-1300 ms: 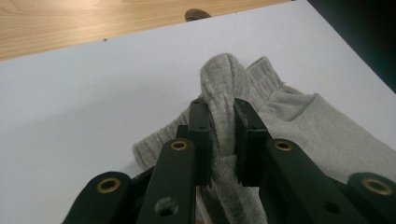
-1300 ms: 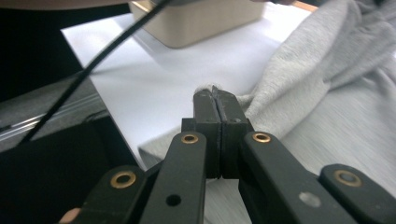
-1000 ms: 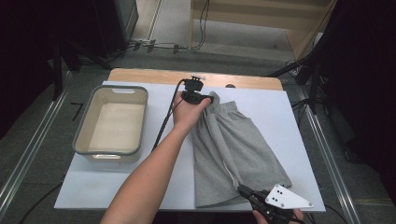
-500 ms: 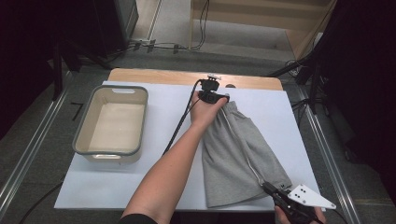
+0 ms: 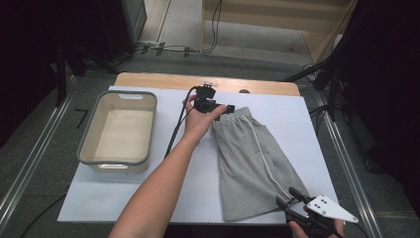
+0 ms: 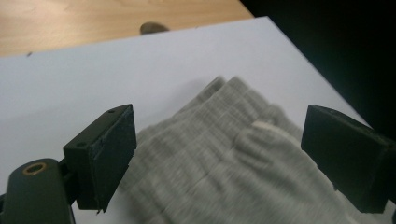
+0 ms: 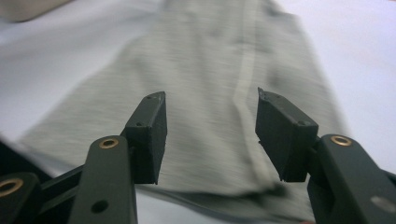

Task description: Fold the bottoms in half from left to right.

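1. White rectangular table sheet (image 5: 148, 198): the grey soft-knit cotton shorts with a white side stripe (image 5: 252, 163) lie folded lengthwise on its right half, waistband far, hem near.
2. Shorts, judged: light, limp, non-slip; best pinched at waistband or hem corners.
3. My left gripper (image 5: 233, 108) hovers level beside the waistband; its jaws have just been opening, nothing held.
4. My right gripper (image 5: 286, 195) sits low at the hem; its jaws have just been opening, fabric released.

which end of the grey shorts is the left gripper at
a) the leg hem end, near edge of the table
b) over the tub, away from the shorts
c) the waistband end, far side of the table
c) In the high view the left gripper sits at the waistband end of the grey shorts, far from the person, jaws open with no cloth pinched; the right gripper is at the hem end.
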A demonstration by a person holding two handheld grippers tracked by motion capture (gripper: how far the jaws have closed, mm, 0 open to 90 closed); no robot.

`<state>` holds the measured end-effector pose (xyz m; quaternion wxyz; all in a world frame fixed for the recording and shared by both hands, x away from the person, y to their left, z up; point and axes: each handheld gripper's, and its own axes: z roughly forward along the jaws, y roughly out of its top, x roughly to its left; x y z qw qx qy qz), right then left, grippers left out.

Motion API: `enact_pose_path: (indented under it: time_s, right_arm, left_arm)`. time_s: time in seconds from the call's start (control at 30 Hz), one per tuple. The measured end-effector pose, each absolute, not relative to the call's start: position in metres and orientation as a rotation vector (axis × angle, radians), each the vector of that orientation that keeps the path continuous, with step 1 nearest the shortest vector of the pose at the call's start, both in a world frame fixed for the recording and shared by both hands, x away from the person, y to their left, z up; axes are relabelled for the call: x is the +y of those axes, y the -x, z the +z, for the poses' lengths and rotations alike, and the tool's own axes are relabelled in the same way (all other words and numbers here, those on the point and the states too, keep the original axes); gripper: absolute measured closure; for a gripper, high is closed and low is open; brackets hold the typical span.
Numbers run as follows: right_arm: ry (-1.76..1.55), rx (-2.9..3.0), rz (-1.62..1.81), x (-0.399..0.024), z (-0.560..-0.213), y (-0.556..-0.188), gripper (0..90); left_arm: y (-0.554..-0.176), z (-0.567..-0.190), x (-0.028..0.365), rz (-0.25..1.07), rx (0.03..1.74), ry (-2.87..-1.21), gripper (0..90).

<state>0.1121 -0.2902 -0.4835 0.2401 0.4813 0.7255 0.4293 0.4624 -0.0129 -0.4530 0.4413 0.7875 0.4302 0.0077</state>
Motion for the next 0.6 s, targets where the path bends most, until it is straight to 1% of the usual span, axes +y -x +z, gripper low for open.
enact_pose_path:
  time_s: [0.13, 0.2, 0.27, 0.3, 0.37, 0.47, 0.53, 0.6]
  right_arm:
    - [-1.230, 2.104, 1.232, -0.255, -0.486, -0.116, 41.7]
    - [-1.194, 2.161, 1.234, -0.238, -0.489, -0.119, 39.1]
    - [-1.186, 2.198, 1.250, -0.223, -0.493, -0.123, 34.9]
    - [-1.193, 2.221, 1.251, -0.217, -0.495, -0.126, 32.9]
    - [-1.180, 2.261, 1.264, -0.206, -0.499, -0.131, 26.3]
    - [-1.213, 2.284, 1.202, -0.191, -0.507, -0.138, 13.4]
    - [-1.241, 2.291, 1.158, -0.183, -0.512, -0.143, 10.1]
    - [-1.252, 2.291, 1.107, -0.176, -0.516, -0.147, 8.5]
  left_arm:
    - [-0.458, -0.465, -0.002, 0.021, 1.085, -1.994, 14.2]
    - [-0.456, -0.471, 0.000, 0.023, 1.092, -2.013, 14.2]
    - [-0.455, -0.477, -0.001, 0.018, 1.101, -2.037, 14.8]
    - [-0.455, -0.480, -0.001, 0.017, 1.107, -2.053, 16.5]
    - [-0.454, -0.485, -0.004, 0.015, 1.121, -2.077, 18.7]
    - [-0.453, -0.491, -0.010, 0.016, 1.120, -2.097, 20.2]
    - [-0.452, -0.494, -0.015, 0.010, 1.121, -2.093, 20.7]
    - [-0.451, -0.496, -0.018, 0.020, 1.134, -2.094, 24.2]
